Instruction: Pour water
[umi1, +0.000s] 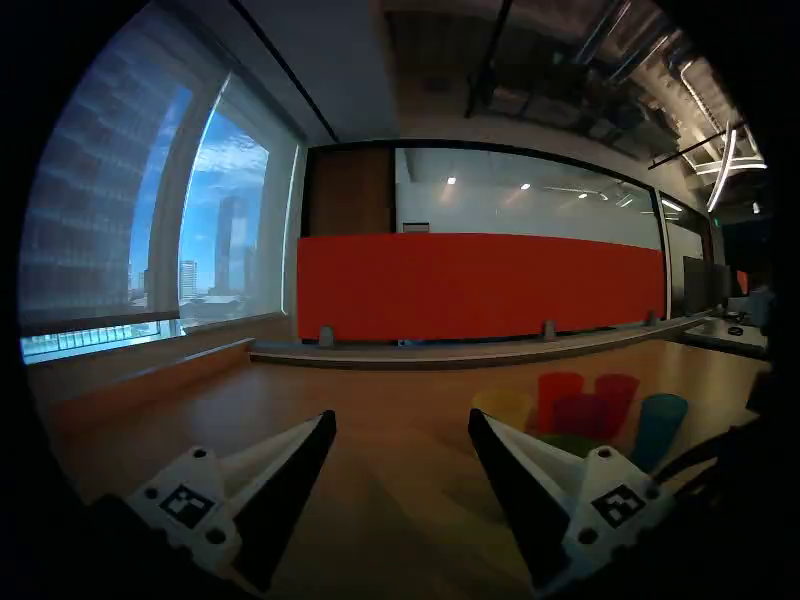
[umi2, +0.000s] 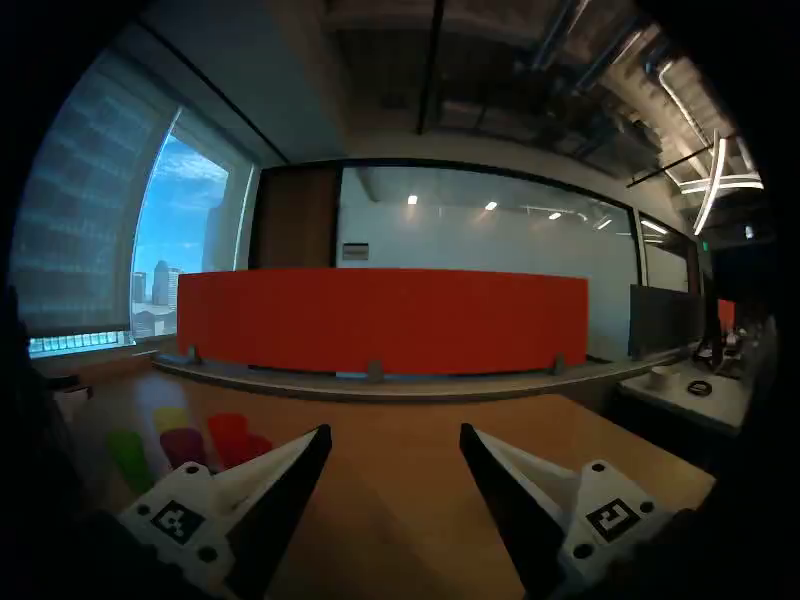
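Several coloured plastic cups stand in a cluster on the wooden table (umi1: 400, 420): a yellow cup (umi1: 503, 405), red cups (umi1: 557, 390), a blue cup (umi1: 660, 425) and a green one low between them. They lie just right of my left gripper (umi1: 402, 428), which is open with nothing between its fingers. In the right gripper view the same cluster appears at the lower left: green cup (umi2: 128, 455), yellow cup (umi2: 170, 418), red cup (umi2: 228, 428). My right gripper (umi2: 394, 440) is open and empty, with the cups to its left.
A long red partition panel (umi1: 480, 285) runs along the table's far edge. Large windows (umi1: 150, 250) are on the left. A side desk (umi2: 690, 385) with small objects stands at the right. A dark cable (umi1: 700, 455) crosses near the blue cup.
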